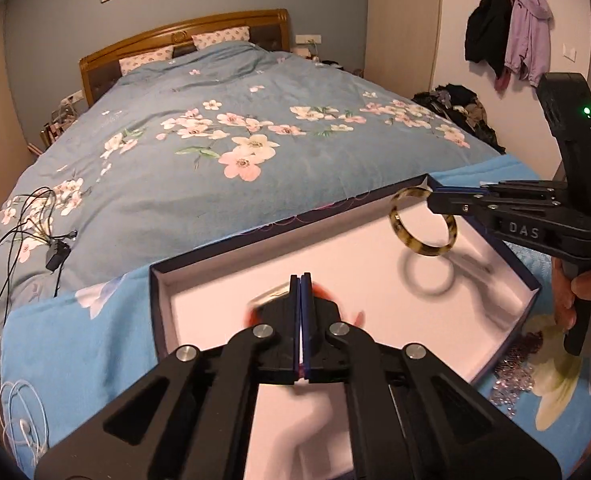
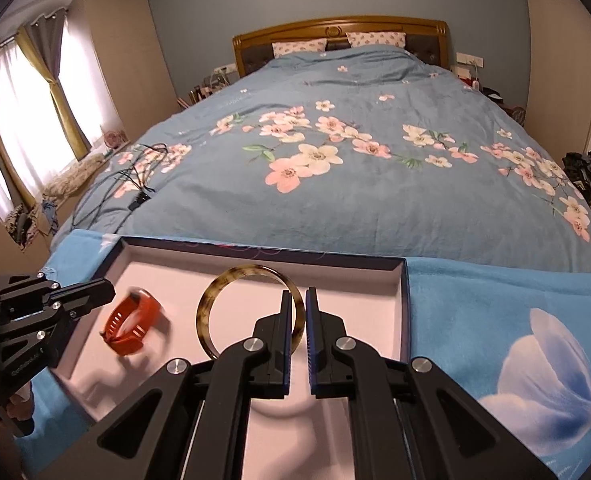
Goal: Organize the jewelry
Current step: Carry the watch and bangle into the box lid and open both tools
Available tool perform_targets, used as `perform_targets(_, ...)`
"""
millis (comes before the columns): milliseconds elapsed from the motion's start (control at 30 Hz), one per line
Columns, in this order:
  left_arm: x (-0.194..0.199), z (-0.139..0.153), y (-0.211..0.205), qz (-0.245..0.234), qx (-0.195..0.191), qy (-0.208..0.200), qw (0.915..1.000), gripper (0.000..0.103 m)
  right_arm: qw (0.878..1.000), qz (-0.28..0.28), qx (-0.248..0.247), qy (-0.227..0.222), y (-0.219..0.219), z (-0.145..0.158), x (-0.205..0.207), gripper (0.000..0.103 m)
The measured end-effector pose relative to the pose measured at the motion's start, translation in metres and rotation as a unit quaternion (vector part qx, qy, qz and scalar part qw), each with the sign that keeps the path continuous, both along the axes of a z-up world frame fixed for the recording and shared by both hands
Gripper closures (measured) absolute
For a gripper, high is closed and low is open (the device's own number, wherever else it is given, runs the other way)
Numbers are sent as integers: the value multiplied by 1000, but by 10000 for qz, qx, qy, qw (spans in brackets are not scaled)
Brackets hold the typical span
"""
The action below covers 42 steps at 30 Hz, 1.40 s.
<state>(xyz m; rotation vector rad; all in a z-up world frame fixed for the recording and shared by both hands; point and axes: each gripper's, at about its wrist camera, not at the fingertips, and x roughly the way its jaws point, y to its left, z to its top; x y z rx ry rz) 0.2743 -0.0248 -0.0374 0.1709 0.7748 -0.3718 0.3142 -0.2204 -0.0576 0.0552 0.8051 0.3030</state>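
A shallow box with a white lining lies on a light blue blanket at the foot of the bed. My right gripper is shut on a tortoiseshell bangle and holds it above the box's right half, where its shadow falls on the lining. My left gripper hangs over the left half with its pads pressed flat together. An orange-red watch band shows blurred just past and below those tips. I cannot tell whether it touches them.
A glittery heap of jewellery lies on the blanket right of the box. A black cable with a charger sprawls on the floral duvet at left. A white cord sits at the near left. A hand grips the right tool.
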Motion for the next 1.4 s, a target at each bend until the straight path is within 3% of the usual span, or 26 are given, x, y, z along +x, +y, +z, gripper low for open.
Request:
perform_targets(167, 8, -10, 7, 65, 94, 82, 9999, 102, 9999, 37, -27, 95, 4, -6, 4, 98)
perform_targets(400, 5, -19, 20, 78, 379, 117, 9992, 83, 9998, 131, -78, 110, 8, -7, 4, 98)
perform_targets(600, 9, -37, 17, 20, 617, 426, 9972, 80, 9996, 123, -113, 211, 10, -11, 10, 97)
perform_targets(700, 17, -44, 13, 55, 730, 554, 9958, 83, 9995, 119, -134, 241, 12, -12, 13, 97)
perform_targets(733, 21, -45, 12, 90, 755, 584, 9954, 91, 9995, 109, -135, 246, 12, -12, 15, 97)
perform_targets(800, 28, -46, 11, 180, 758, 630, 9950, 97, 9995, 99, -132, 263, 13, -12, 17, 97)
perform_targets(1100, 57, -39, -1, 525, 668, 664, 9942, 97, 9994, -108, -4, 340, 9, -14, 23, 96)
perform_targets(1233, 70, -39, 1, 773, 406, 839, 9926, 95, 9997, -140, 121, 179, 3, -7, 15, 89)
perform_targets(1267, 72, -38, 3, 836, 295, 894, 9920, 93, 9998, -103, 165, 110, 1, -3, 9, 89)
perform_targets(1333, 68, -35, 8, 889, 214, 790, 9927, 73, 9997, 19, 223, -36, -2, 4, -4, 88)
perform_targets(1400, 57, -27, 11, 867, 220, 509, 9947, 67, 9992, 206, 291, -175, -5, 12, -20, 87)
